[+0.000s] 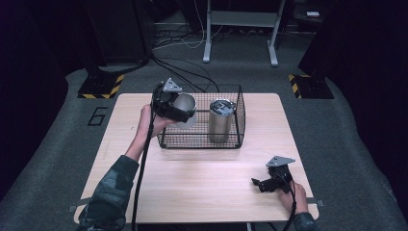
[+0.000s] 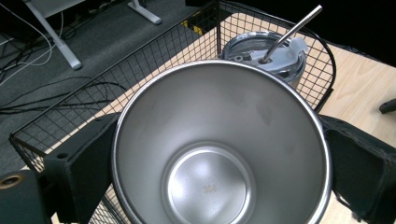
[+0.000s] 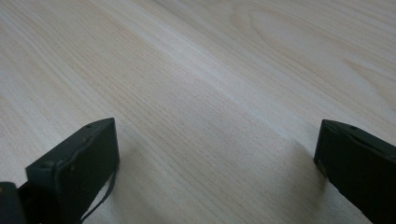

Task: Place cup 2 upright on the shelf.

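My left gripper [image 1: 184, 111] is shut on an open steel cup [image 1: 184, 107], held over the left end of the black wire basket [image 1: 231, 142]. In the left gripper view the empty cup [image 2: 219, 149] sits between both jaws, mouth toward the camera. Behind it a lidded steel tumbler [image 2: 275, 58] with a metal straw [image 2: 294, 30] stands upright inside the basket [image 2: 70, 109]; the same tumbler [image 1: 221, 120] is seen from above. My right gripper [image 1: 258, 184] rests low at the table's front right, open, with bare wood [image 3: 210, 93] between its jaws.
The wooden table [image 1: 202, 187] stands on grey carpet. Cables [image 1: 183, 67] and metal stand legs [image 1: 208, 48] lie on the floor behind it. Yellow-black striped bases [image 1: 101, 86] sit at the far corners.
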A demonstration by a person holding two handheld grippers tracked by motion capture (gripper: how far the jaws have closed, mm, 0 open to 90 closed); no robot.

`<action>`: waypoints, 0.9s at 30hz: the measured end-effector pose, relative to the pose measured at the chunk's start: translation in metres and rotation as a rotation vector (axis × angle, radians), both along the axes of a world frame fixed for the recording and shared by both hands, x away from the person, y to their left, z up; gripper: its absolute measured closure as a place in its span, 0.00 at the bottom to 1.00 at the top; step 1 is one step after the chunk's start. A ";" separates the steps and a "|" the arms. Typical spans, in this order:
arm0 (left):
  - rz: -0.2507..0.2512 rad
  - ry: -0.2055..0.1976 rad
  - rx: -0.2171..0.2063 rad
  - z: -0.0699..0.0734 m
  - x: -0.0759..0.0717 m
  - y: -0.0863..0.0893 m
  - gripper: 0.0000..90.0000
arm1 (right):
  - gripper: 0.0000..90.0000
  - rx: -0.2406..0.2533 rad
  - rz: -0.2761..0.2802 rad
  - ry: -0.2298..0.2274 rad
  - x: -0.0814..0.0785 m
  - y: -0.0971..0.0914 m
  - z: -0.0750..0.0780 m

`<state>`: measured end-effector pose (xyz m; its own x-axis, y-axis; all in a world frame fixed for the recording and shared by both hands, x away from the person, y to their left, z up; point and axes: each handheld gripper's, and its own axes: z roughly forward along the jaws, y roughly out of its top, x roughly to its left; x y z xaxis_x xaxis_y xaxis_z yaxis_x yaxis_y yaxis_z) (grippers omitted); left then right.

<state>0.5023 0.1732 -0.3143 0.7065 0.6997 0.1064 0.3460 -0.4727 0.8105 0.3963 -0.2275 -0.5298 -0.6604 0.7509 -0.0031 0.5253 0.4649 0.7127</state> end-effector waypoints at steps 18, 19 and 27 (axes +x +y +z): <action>0.037 0.033 0.021 -0.011 0.032 -0.006 0.07 | 0.00 0.000 0.001 -0.002 0.000 0.000 0.000; 0.037 0.033 0.021 -0.011 0.032 -0.006 0.07 | 0.00 0.000 0.001 -0.002 0.000 0.000 0.000; 0.066 0.057 0.032 -0.020 0.046 -0.006 0.07 | 0.00 0.007 -0.008 -0.001 0.000 0.001 0.000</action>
